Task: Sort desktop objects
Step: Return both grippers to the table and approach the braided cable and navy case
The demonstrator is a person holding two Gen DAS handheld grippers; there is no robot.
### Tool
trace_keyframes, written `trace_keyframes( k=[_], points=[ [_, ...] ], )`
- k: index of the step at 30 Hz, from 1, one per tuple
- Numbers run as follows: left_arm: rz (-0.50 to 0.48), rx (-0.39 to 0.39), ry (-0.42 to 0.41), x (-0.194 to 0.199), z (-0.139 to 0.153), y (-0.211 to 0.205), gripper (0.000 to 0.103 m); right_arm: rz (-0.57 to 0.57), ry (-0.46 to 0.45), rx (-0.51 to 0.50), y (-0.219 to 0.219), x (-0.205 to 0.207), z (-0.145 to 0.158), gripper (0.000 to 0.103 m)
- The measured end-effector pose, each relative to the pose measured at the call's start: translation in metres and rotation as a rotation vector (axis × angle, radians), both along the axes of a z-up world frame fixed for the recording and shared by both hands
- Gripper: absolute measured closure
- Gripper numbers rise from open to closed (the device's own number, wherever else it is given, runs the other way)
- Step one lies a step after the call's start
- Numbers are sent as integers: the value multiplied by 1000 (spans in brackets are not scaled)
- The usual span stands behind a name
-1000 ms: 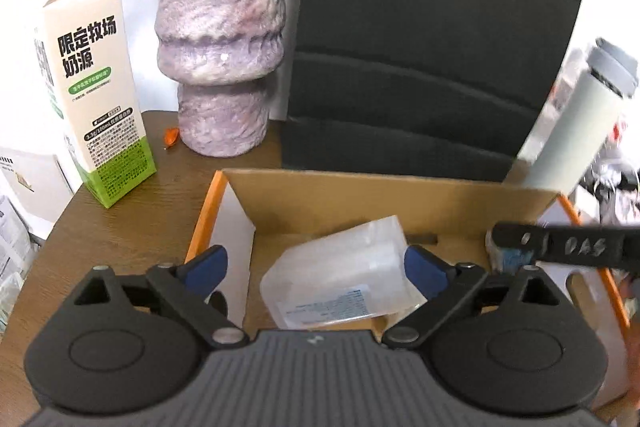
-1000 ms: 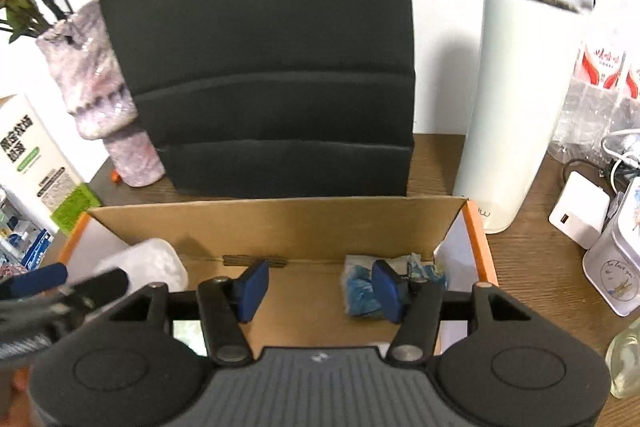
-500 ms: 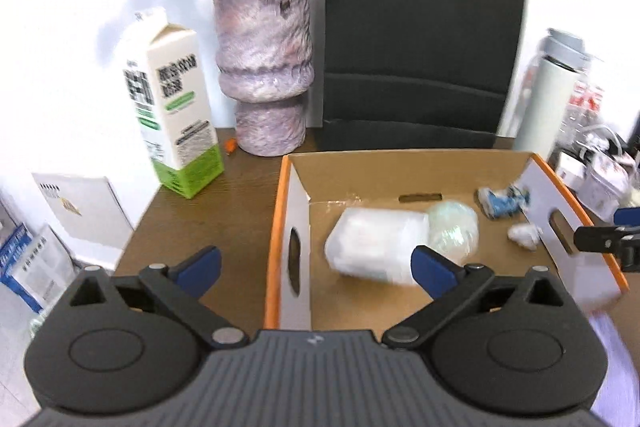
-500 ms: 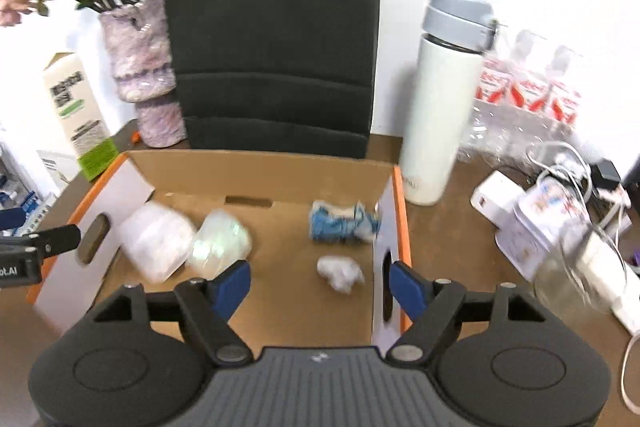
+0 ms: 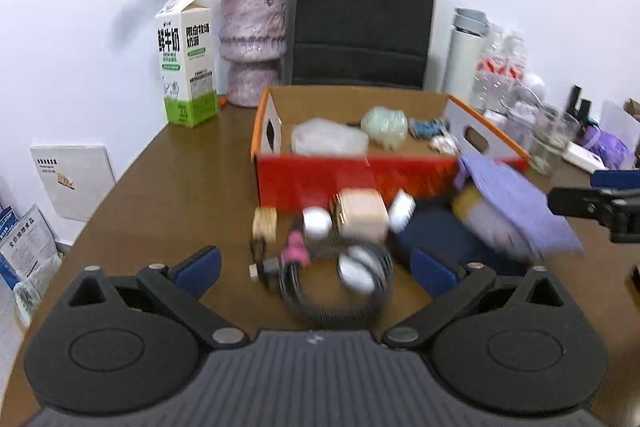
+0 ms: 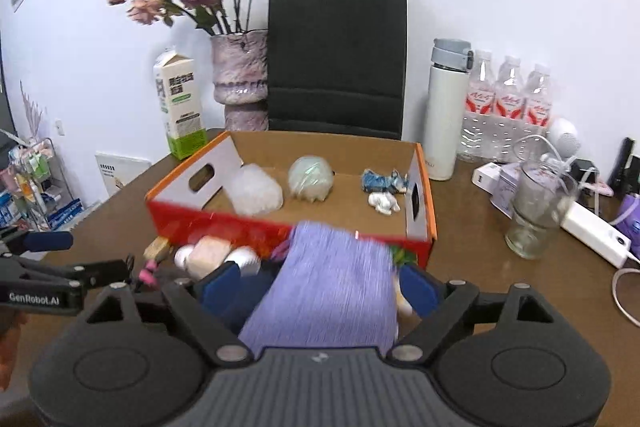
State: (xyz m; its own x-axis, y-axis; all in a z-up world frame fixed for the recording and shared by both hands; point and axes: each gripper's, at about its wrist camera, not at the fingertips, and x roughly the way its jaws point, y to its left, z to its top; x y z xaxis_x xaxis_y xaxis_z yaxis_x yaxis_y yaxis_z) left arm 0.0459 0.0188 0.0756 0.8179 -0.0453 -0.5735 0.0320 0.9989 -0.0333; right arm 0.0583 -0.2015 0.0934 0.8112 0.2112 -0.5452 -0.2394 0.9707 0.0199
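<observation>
An orange cardboard box (image 5: pixel 352 179) (image 6: pixel 420 187) holds a clear plastic bag (image 5: pixel 328 141) (image 6: pixel 256 193), a pale green ball (image 5: pixel 384 127) (image 6: pixel 311 179) and a blue wrapper (image 6: pixel 384 181). In front of it lies a blurred pile: a purple cloth (image 5: pixel 516 203) (image 6: pixel 332 283), a beige box (image 5: pixel 364 213) (image 6: pixel 210 255), a dark wire coil (image 5: pixel 304 299) and small white pieces. My left gripper (image 5: pixel 316 269) stands open over the coil. The jaws of my right gripper (image 6: pixel 320 285) are opening, with the purple cloth between them and no pad seen pressing on it.
A milk carton (image 5: pixel 186 63), a purple vase (image 5: pixel 252 43) and a black paper bag (image 5: pixel 362 23) stand behind the box. To its right are a white flask (image 6: pixel 446 111), water bottles (image 6: pixel 508 103), a glass (image 6: pixel 536 211) and a power strip (image 6: pixel 592 227).
Both grippers have pulled back from inside the box toward the near side of the table. The pile in front of the box has come into view. The right jaws have spread wider.
</observation>
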Motion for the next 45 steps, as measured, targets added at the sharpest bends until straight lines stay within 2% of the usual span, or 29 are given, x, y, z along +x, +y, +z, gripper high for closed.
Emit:
trace_keyframes(
  k=[7,10,12,15,18,21,23,29,32,35,40,42,44,45],
  points=[
    [-24,-4,-36,-82,-45,-9,0,-85,-28,-29,7,-79,-45,14],
    [-11,40,-67,-99,-59,-12,0,-66,-37,-7,5,-106,-58,14],
    [-4,101,-72,-102,-62,-17,0,-51,-33,-6,4,-114,-64,13],
    [0,58,-83,-102,-62,-13,0,-77,-3,-21,6,-117,-74,13],
    [7,28,-1,-92,-66,-9,0,-86,11,-20,8,-120,-84,13],
    [20,-21,40,-89,-69,0,0,-89,14,-1,7,-123,-89,13],
    [23,-42,37,-90,-69,4,0,-81,17,10,6,-125,-93,13],
    [9,-3,49,-88,-69,-4,0,-72,25,10,7,-123,-92,13],
    [-13,-4,5,-77,-60,-1,0,-71,39,6,6,-113,-88,13],
    [-48,12,-12,-49,-48,6,0,-58,21,-19,11,-95,-81,13],
    [-74,-22,12,9,-40,16,15,-12,1,-63,32,-48,-75,15],
    [-86,-47,32,30,-39,21,18,10,5,-62,40,-32,-75,15],
    [-90,-68,70,47,-42,24,27,22,17,-64,48,-17,-76,15],
    [-88,-72,83,51,-44,25,35,22,27,-67,51,-10,-78,16]
  ],
)
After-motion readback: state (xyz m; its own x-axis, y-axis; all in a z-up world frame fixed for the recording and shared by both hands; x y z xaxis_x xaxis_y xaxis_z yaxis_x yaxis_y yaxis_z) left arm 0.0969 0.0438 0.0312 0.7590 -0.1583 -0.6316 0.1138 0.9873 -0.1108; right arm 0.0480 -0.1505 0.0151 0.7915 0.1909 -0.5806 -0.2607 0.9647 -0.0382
